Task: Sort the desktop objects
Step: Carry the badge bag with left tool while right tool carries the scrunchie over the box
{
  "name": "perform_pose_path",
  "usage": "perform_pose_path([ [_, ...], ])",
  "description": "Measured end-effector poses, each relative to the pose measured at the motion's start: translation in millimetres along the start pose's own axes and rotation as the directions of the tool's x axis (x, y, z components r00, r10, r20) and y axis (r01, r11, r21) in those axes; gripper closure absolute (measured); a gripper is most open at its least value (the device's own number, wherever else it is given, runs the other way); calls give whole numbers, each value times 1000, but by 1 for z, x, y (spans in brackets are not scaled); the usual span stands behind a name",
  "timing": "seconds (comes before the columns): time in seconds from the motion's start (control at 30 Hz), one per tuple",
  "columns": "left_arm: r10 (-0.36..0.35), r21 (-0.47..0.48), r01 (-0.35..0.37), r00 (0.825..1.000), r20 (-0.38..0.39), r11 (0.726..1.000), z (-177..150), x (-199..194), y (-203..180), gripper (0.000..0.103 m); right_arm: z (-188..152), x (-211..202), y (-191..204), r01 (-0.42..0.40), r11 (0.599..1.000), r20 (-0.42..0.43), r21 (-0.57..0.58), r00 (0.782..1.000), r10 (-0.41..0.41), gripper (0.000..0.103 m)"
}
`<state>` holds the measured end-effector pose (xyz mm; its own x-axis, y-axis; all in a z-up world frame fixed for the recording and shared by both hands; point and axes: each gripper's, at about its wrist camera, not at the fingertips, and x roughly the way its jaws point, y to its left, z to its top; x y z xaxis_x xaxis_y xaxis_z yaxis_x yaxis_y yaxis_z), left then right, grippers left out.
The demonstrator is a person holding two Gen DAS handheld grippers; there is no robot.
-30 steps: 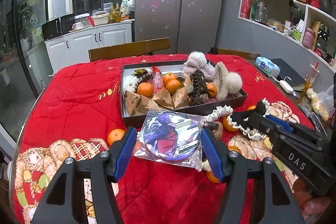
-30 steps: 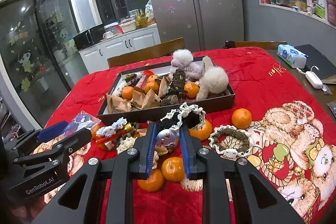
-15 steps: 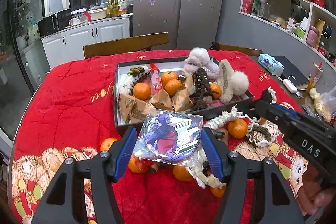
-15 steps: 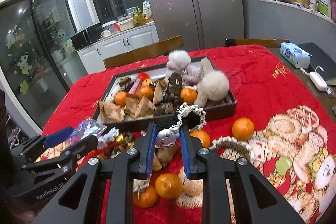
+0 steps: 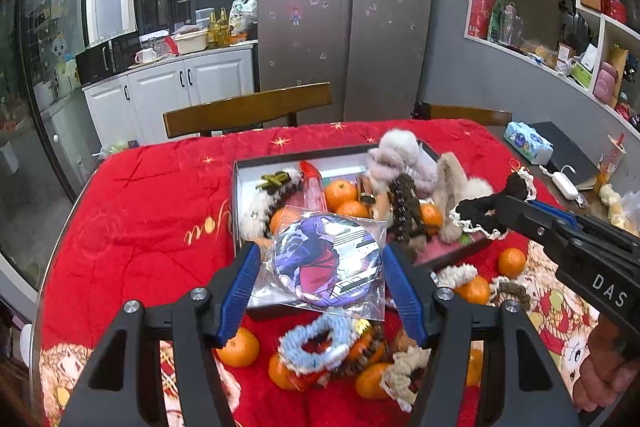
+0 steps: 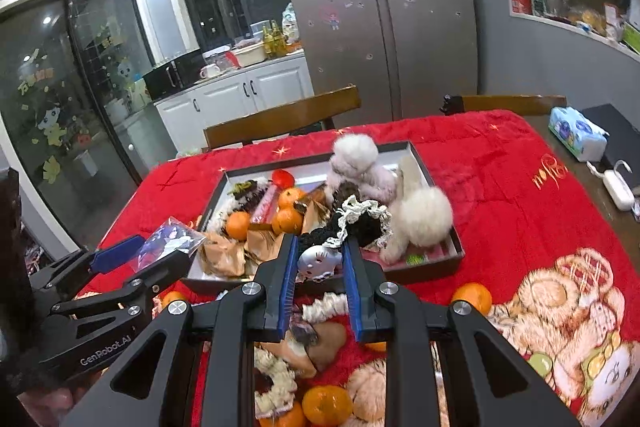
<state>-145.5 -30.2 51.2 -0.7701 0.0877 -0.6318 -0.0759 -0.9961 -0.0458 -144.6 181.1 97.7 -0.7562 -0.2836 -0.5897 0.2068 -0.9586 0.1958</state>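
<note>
We cannot see the near wall of the tray (image 5: 240, 187) in the left wrist view, as the bagged badge (image 5: 326, 261) covers it. The oranges (image 5: 240, 347) and hair ties (image 5: 314, 343) below are blurred. In the right wrist view, the dark scrunchie (image 6: 360, 223) hides part of the tray's contents, and the shelf items (image 6: 580, 15) are too small to tell apart.

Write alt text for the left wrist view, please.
The left gripper holds a round anime badge in a clear sleeve above the near edge of a dark tray on a red cloth. The right gripper carries a black lace-trimmed scrunchie over the tray's right end.
</note>
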Motion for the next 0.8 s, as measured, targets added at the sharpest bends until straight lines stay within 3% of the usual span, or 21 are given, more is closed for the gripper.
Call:
perform_pose_path([
  [0.4, 33, -10, -33, 999, 5, 999, 32, 27, 14, 38, 34, 19, 6, -28, 999, 20, -19, 999, 28, 82],
  [0.8, 36, -23, -37, 998, -44, 999, 39, 88, 21, 38, 45, 64, -8, -37, 999, -17, -6, 999, 36, 82],
])
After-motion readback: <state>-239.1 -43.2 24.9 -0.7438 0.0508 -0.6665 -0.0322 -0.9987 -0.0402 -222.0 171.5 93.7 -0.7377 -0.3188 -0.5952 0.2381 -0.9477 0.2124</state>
